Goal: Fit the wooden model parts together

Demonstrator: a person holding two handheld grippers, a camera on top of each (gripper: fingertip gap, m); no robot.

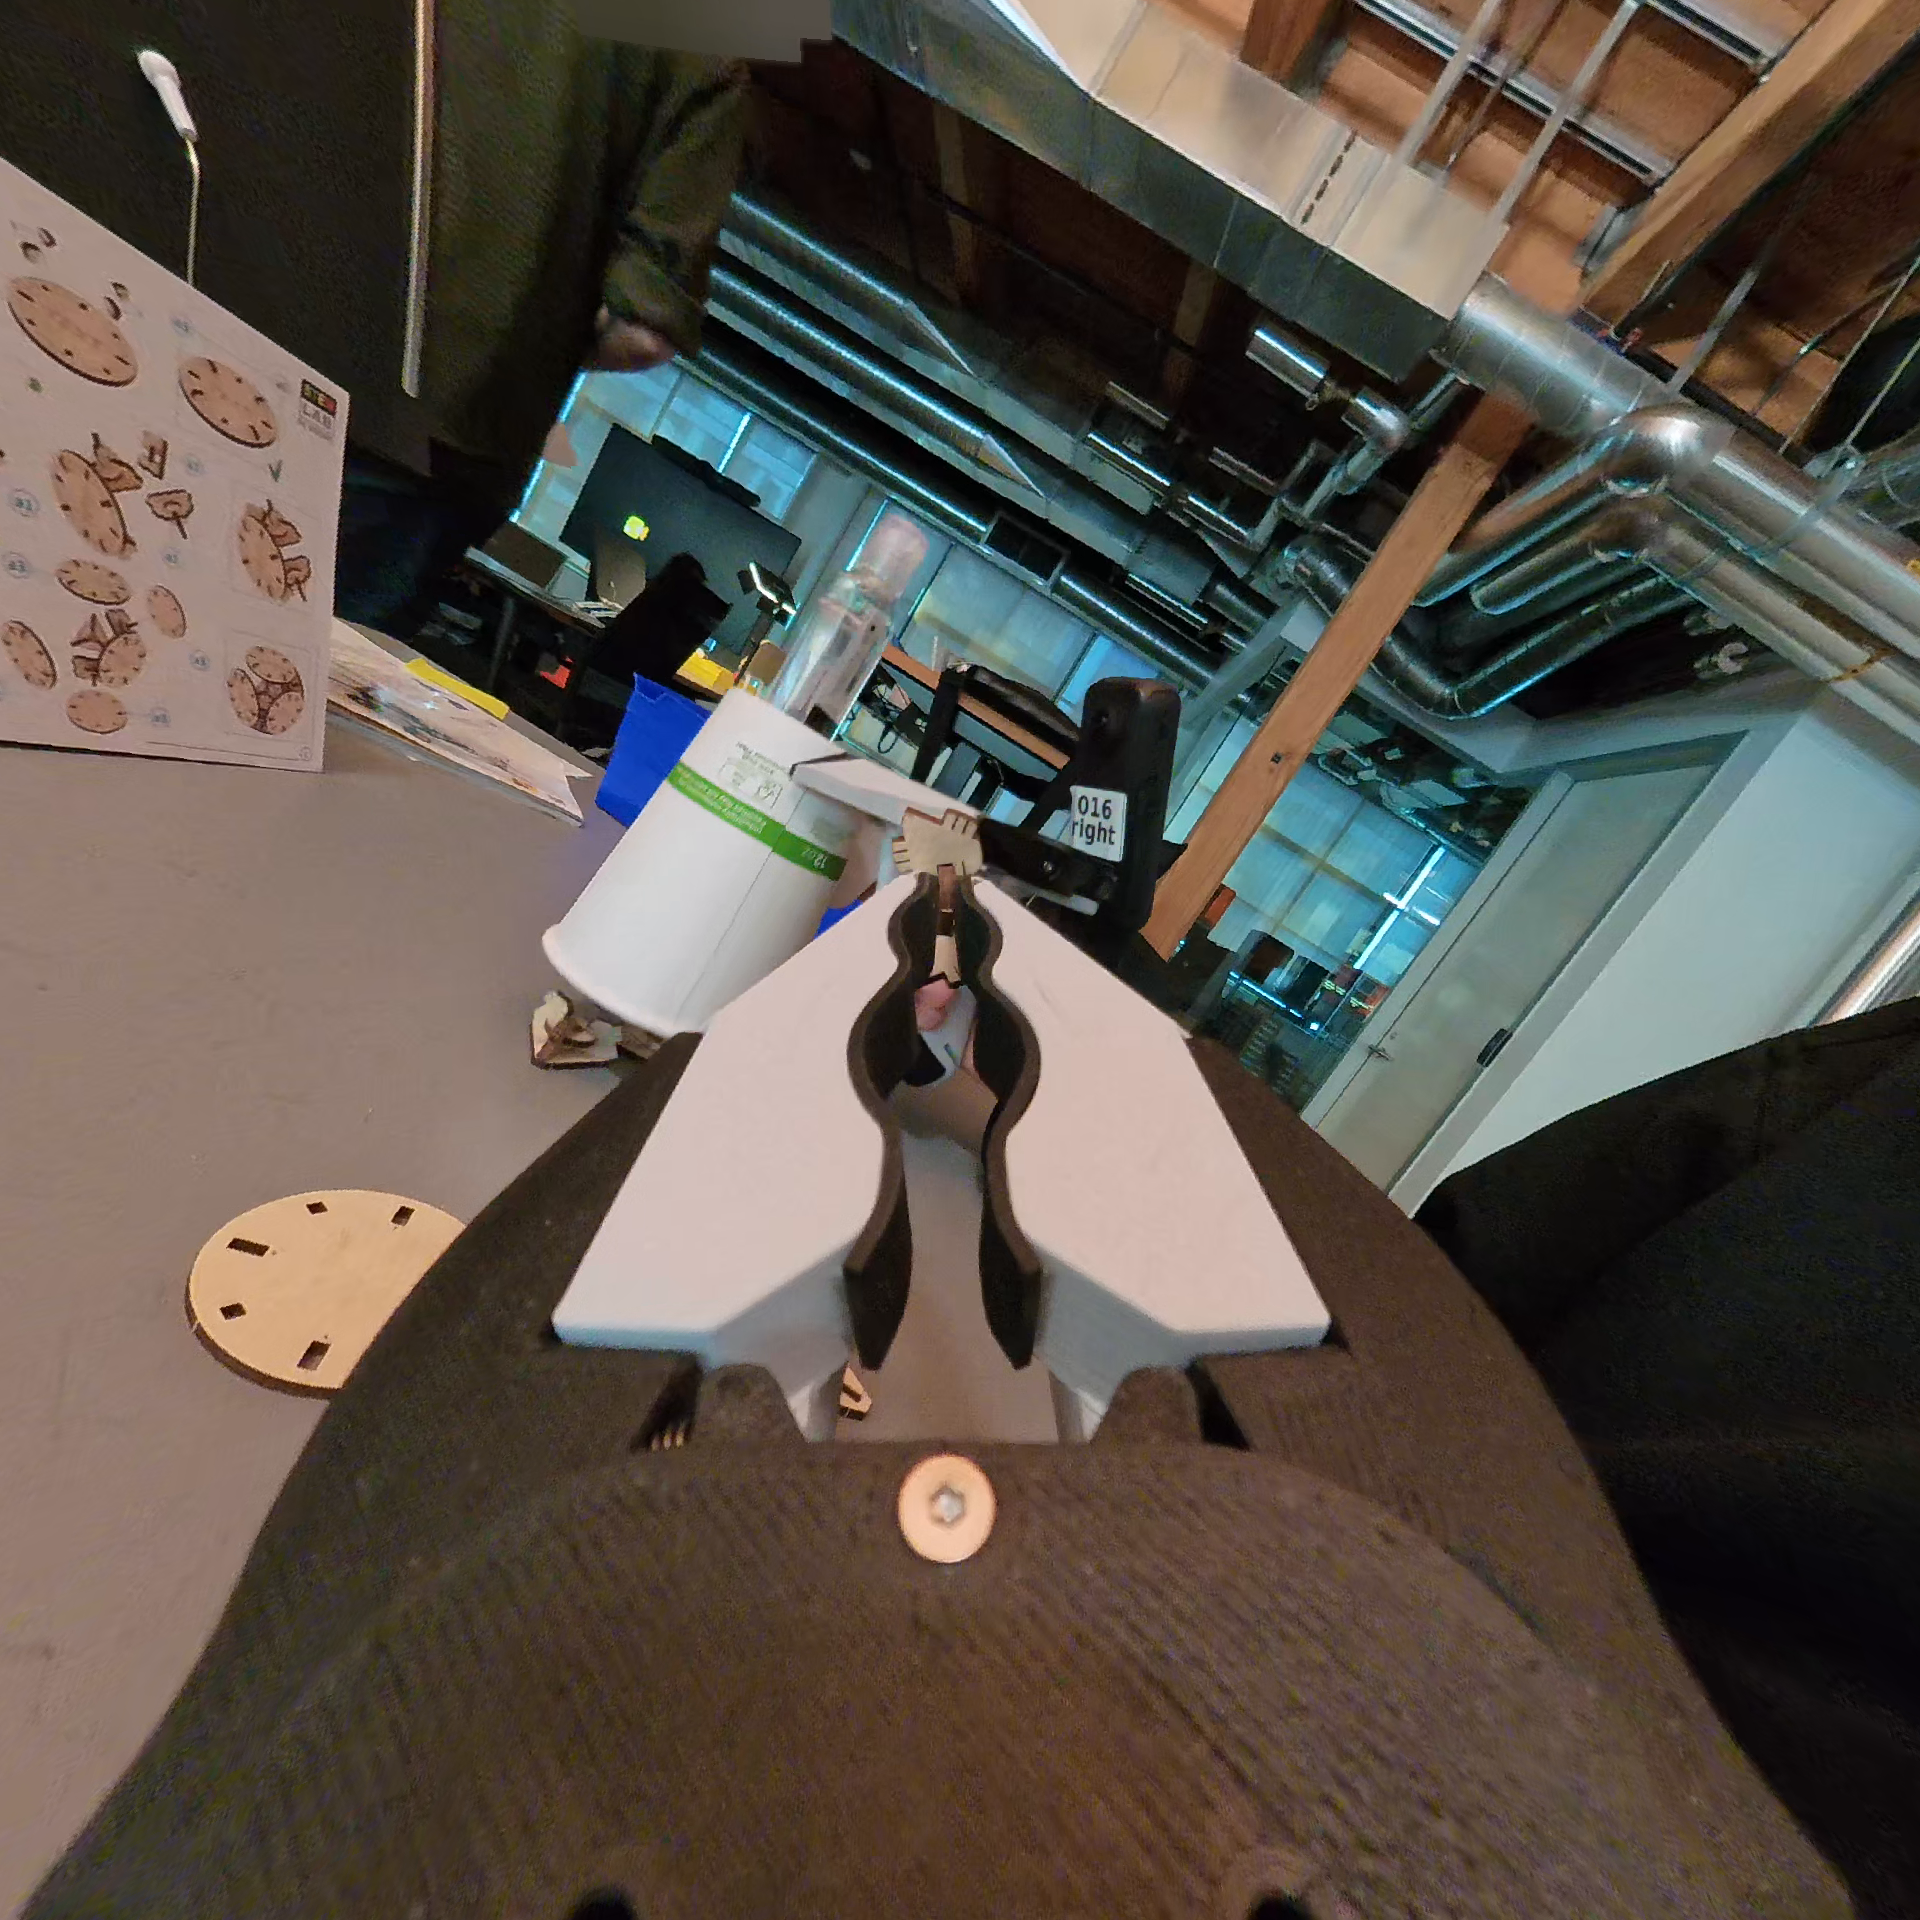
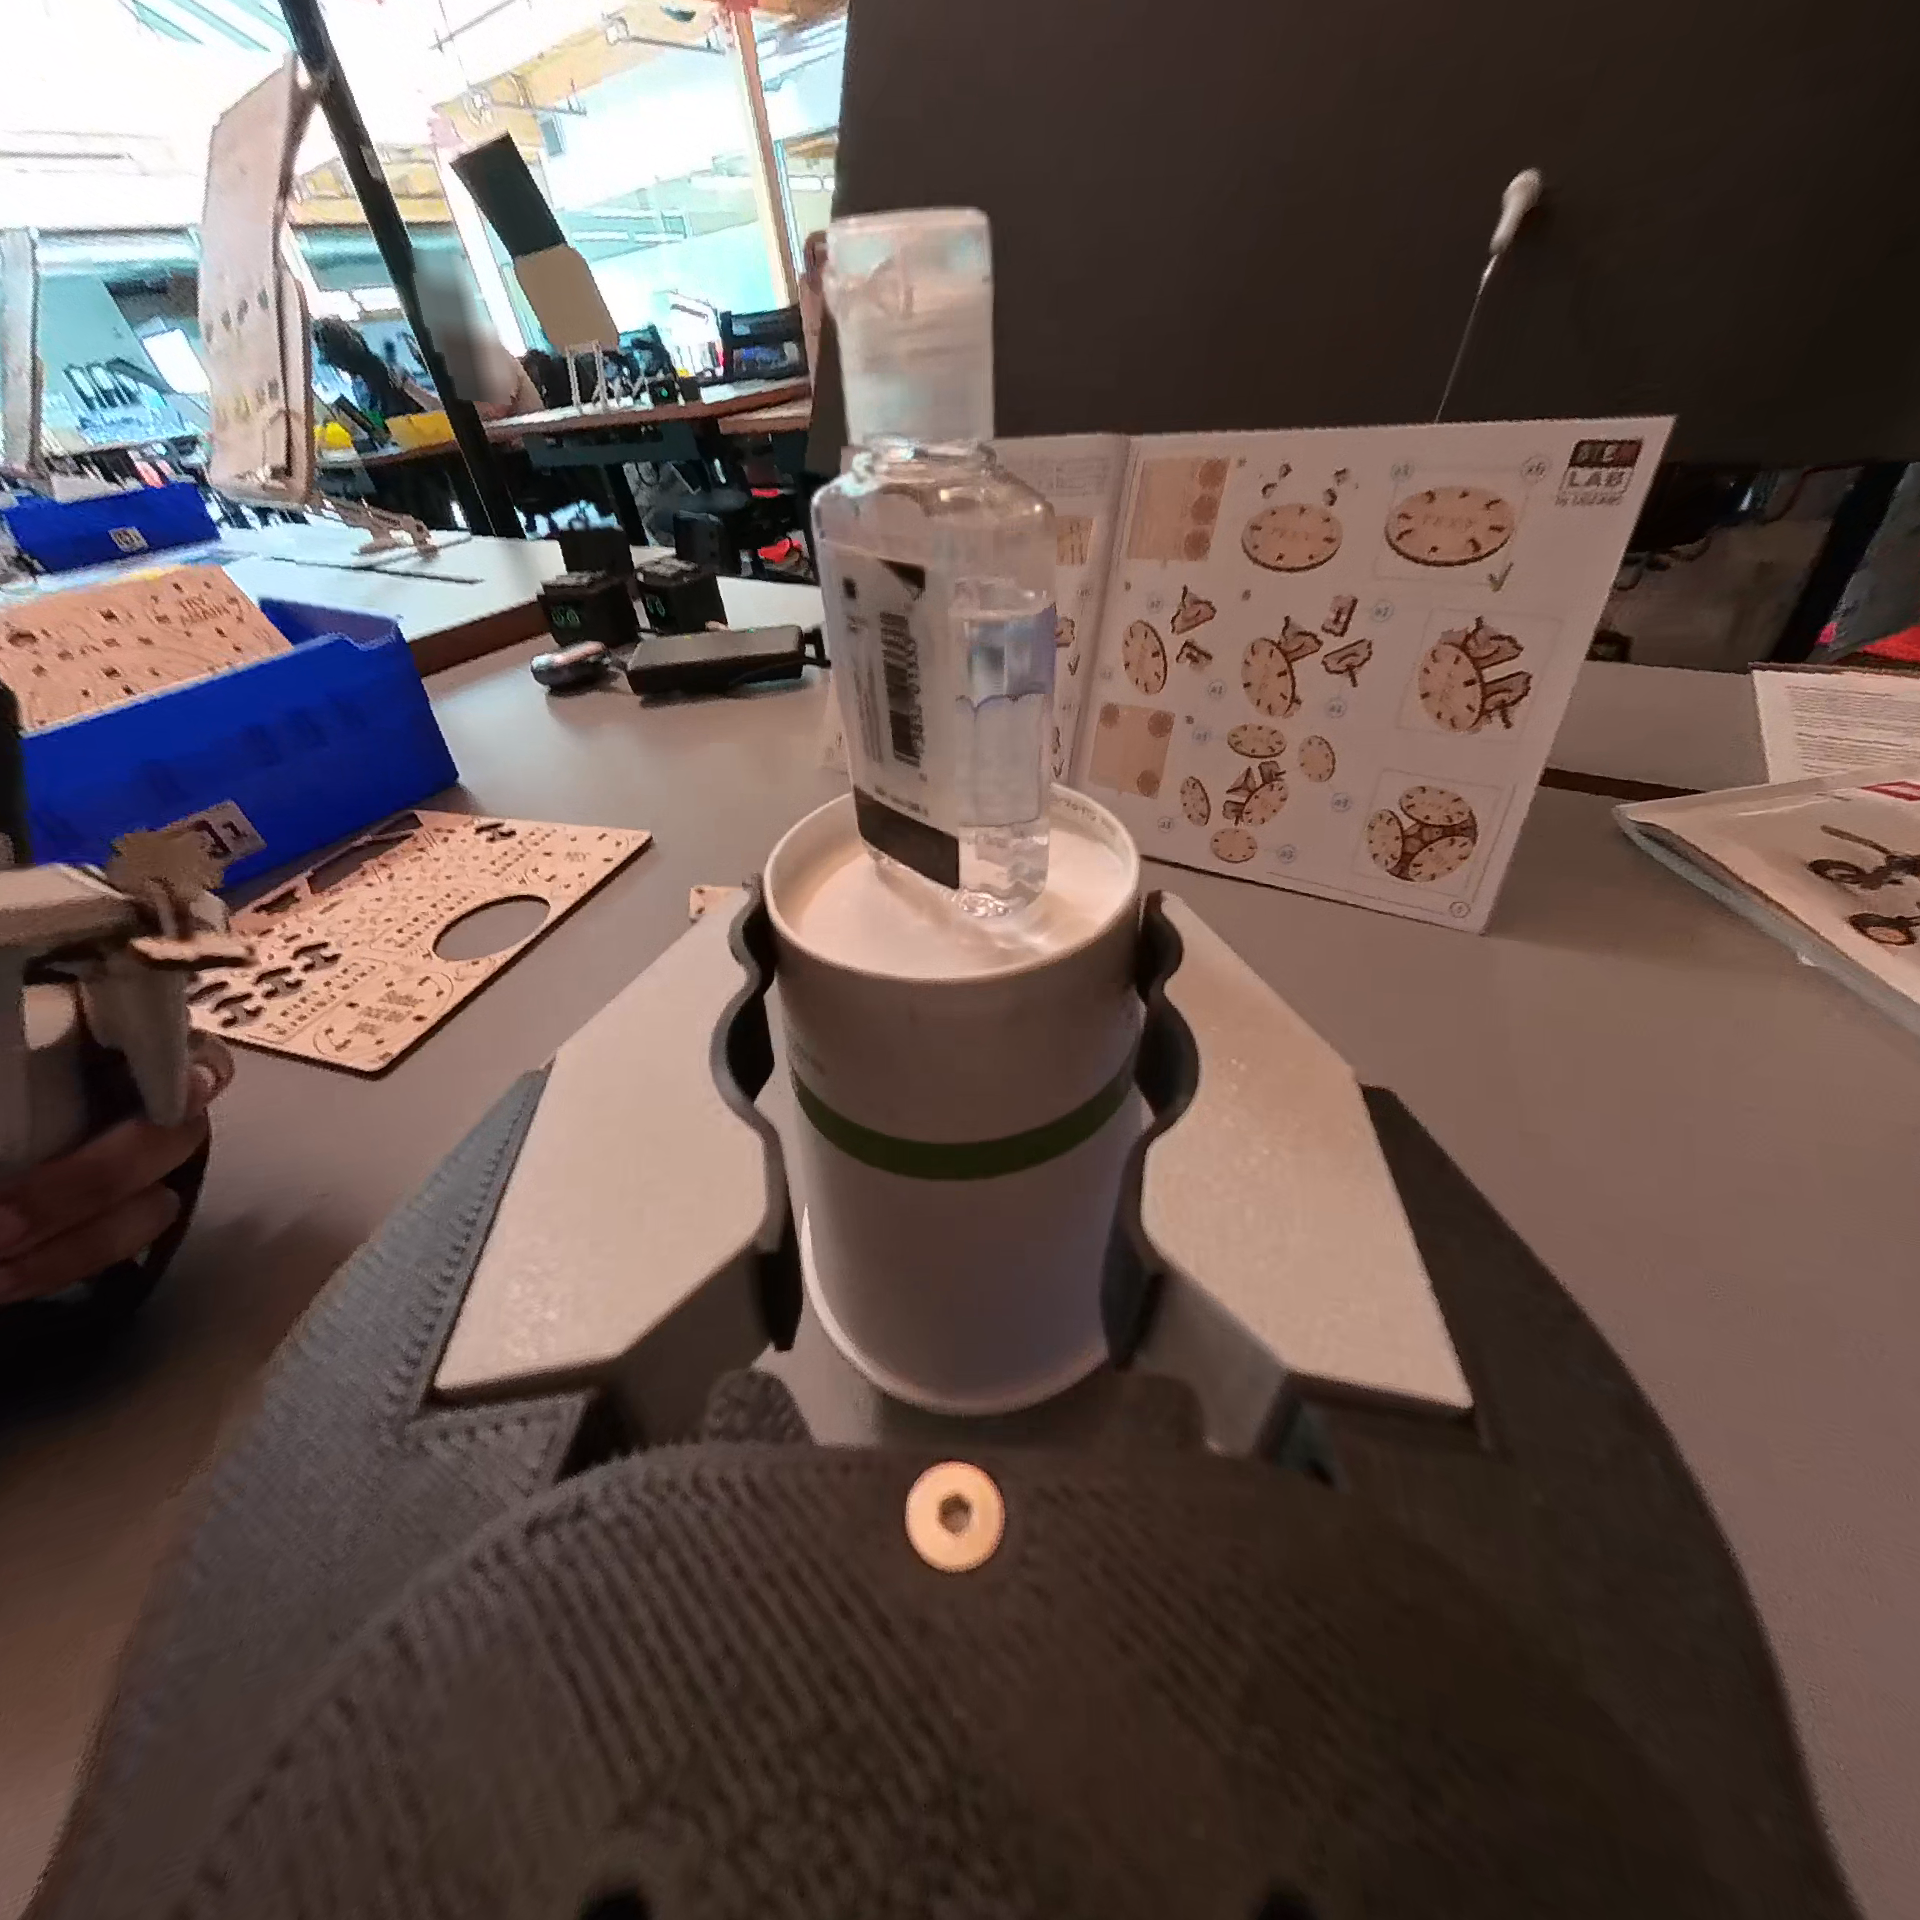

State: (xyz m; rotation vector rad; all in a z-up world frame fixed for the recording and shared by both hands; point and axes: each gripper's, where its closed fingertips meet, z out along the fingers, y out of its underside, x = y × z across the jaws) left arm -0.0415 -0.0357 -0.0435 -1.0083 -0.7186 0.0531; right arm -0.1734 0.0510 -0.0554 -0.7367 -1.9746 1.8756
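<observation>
The right gripper (image 2: 951,997) has its two fingers clamped on the sides of an upside-down white paper cup (image 2: 951,1174) with a green band, the pads pressing the cup's wall on both sides. On the cup's upturned base stands a clear bottle (image 2: 935,665) with a translucent cap, leaning a little. The cup rests on the grey table (image 2: 1558,1091), out in the open middle of it. The left gripper (image 1: 943,894) has its jaws closed on a small wooden puzzle piece (image 1: 938,842), a toothed cut-out held up in the air just beside the cup. A slotted wooden disc (image 1: 307,1283) lies flat on the table near this gripper. Toward the table's far edge an instruction sheet (image 2: 1340,665) stands propped up. On the left side a wooden cut-out board (image 2: 416,935) lies flat, with a blue bin (image 2: 260,727) behind it.
</observation>
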